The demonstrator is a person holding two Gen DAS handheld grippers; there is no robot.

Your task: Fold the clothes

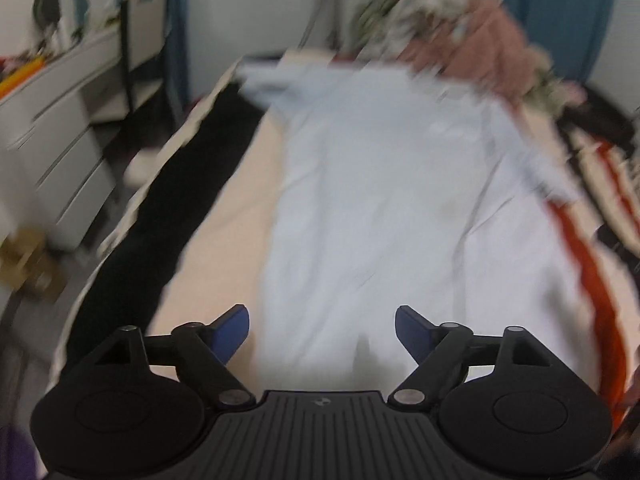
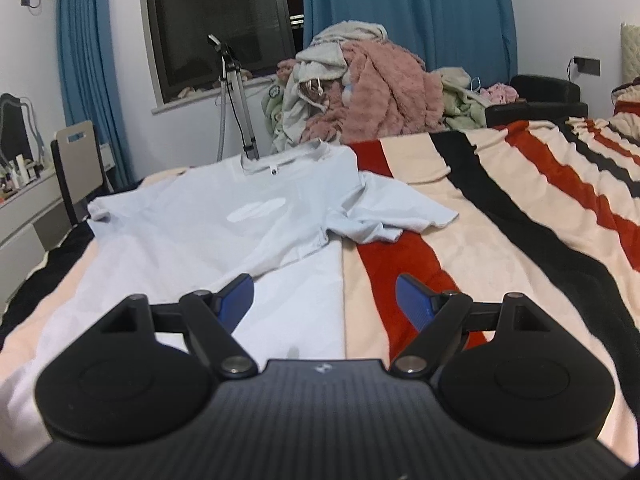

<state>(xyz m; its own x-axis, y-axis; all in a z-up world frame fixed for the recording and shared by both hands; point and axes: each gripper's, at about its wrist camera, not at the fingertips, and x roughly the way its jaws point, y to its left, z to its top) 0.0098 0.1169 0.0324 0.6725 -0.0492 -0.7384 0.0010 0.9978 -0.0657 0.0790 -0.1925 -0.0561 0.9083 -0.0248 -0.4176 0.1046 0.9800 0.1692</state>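
One pale blue tee (image 2: 224,232) lies flat on the striped blanket (image 2: 500,216), collar (image 2: 280,160) toward the window, hem toward the grippers (soft cotton, right sleeve (image 2: 400,212) rumpled). Left gripper (image 1: 322,334) and right gripper (image 2: 325,300) both gape, holding nothing.

Both wrist views look forward along the bed (image 2: 500,216), sharing the pale T-shirt (image 1: 380,200); left steeper.

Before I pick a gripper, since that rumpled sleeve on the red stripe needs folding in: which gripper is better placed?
Probably the right gripper: open, near the T-shirt's right edge, sleeve ahead. The left gripper hangs open over the shirt's middle.
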